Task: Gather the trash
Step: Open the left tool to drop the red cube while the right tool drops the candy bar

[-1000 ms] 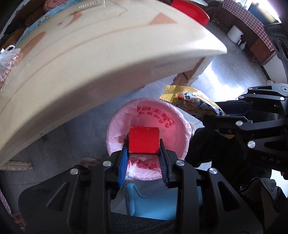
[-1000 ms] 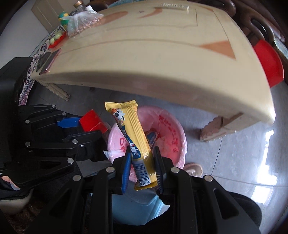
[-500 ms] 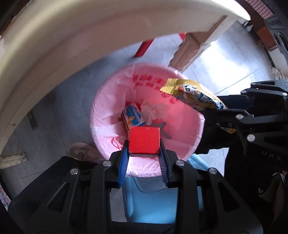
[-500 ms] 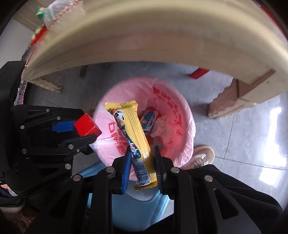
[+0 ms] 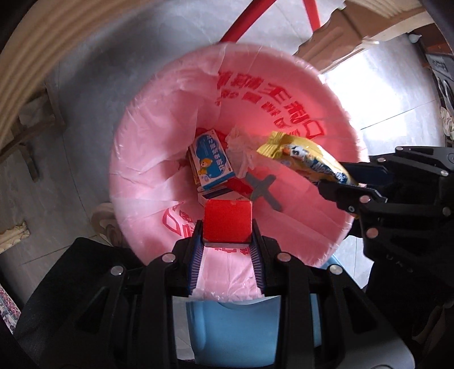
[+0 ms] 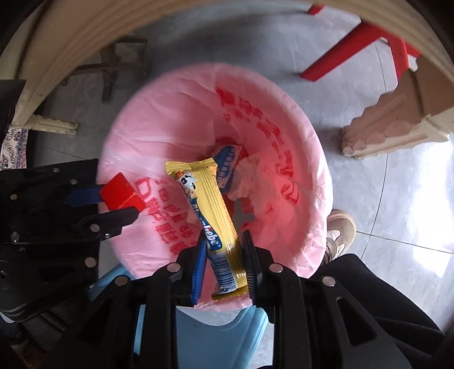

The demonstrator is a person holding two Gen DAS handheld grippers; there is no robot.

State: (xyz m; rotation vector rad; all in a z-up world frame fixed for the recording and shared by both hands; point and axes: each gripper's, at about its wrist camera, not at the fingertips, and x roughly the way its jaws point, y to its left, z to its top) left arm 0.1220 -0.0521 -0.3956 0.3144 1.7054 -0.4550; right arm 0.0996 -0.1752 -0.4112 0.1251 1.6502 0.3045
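Both grippers point down over a bin lined with a pink bag (image 5: 159, 147) (image 6: 159, 136). My left gripper (image 5: 227, 230) (image 6: 124, 203) is shut on a small red box (image 5: 227, 221) (image 6: 120, 191), held above the bin's near rim. My right gripper (image 6: 222, 242) (image 5: 344, 184) is shut on a yellow snack wrapper (image 6: 208, 204) (image 5: 306, 159) with a cartoon cow, which reaches out over the bin's mouth. At the bottom of the bag lie a blue and white carton (image 5: 211, 160) (image 6: 227, 164), crumpled white tissue (image 5: 241, 150) (image 6: 252, 181) and other scraps.
The cream table's edge (image 5: 25, 56) (image 6: 85, 25) arches over the bin, with a carved leg (image 6: 388, 119) (image 5: 349, 31) at the right. Red chair legs (image 6: 349, 42) (image 5: 247, 20) stand behind. A blue stool (image 5: 232, 335) (image 6: 218, 335) sits below the grippers, a person's shoe (image 6: 340, 230) beside the bin.
Both grippers have sunk from table height to just over the bin and tipped further down. The tabletop has slid out of view. Each still holds its item.
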